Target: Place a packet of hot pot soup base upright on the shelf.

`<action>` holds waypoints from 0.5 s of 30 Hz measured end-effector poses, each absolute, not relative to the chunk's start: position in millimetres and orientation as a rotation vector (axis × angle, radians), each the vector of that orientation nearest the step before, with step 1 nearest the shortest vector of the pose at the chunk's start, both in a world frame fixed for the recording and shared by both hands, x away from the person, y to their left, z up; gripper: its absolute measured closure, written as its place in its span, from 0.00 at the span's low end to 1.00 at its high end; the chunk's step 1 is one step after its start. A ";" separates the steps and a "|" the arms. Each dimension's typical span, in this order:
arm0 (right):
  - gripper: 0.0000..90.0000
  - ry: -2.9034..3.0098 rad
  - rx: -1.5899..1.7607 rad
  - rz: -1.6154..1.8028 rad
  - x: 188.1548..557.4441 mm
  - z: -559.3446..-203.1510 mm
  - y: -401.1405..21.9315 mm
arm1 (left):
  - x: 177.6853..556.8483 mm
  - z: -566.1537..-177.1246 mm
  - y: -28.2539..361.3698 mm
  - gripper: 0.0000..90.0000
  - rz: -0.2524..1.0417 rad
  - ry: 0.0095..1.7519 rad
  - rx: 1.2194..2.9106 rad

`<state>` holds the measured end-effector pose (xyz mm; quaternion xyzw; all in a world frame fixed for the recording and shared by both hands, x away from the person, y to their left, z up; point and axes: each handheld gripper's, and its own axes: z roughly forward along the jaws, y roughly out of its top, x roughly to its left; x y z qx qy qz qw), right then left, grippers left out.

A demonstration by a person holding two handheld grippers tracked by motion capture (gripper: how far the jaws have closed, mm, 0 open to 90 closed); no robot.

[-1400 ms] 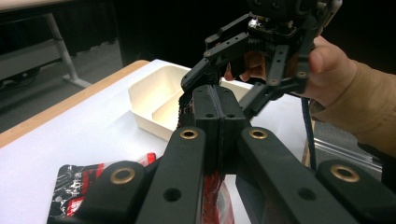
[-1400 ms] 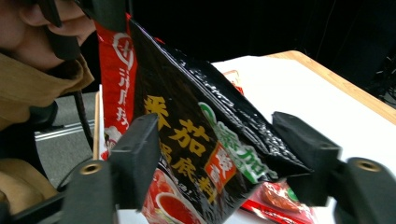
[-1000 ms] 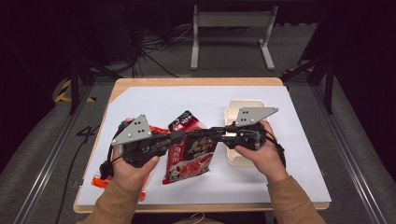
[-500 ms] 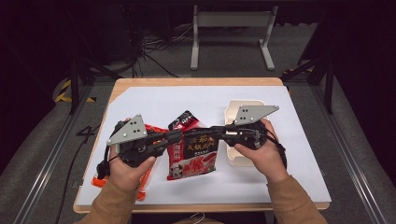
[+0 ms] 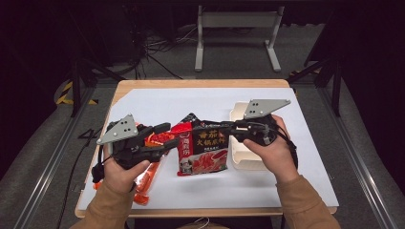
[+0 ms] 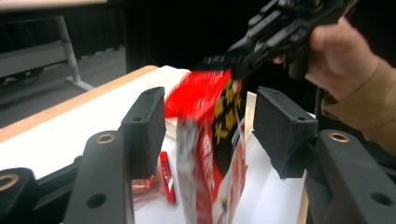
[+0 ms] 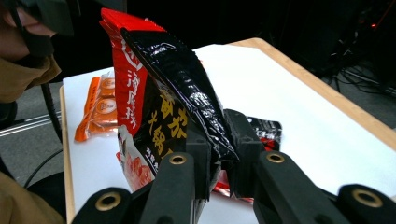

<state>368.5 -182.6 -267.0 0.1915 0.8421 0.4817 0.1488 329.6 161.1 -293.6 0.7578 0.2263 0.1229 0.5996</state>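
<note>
Red-and-black noodle packet (image 5: 203,149) hangs upright between the two tools, top edge pinched in the right gripper (image 5: 232,129), its glossy foil creased and bright with yellow lettering. Left gripper (image 5: 162,138) has just opened its jaws wide; packet sits between its pads untouched, so the hand-over to the right looks done. Orange packet (image 5: 143,183) lies under the left hand (image 5: 119,171).

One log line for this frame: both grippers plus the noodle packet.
left gripper: open, jaws just opened, either side of noodle packet, pads clear | right gripper: shut on packet edge, holding it up | white tray: behind right hand
</note>
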 end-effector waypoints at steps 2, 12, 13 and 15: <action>0.90 2.411 0.555 1.382 369.3 -261.2 -183.8 | 330.4 -295.4 164.4 0.48 0.287 0.537 1.761; 0.90 2.348 0.555 1.346 379.2 -234.7 -189.9 | 334.9 -303.1 168.4 0.45 0.295 0.573 1.788; 0.90 2.342 0.556 1.343 380.1 -233.4 -190.6 | 335.7 -303.9 168.2 0.44 0.298 0.575 1.795; 0.90 2.328 0.557 1.334 382.7 -229.9 -192.8 | 336.6 -305.5 167.8 0.43 0.302 0.583 1.801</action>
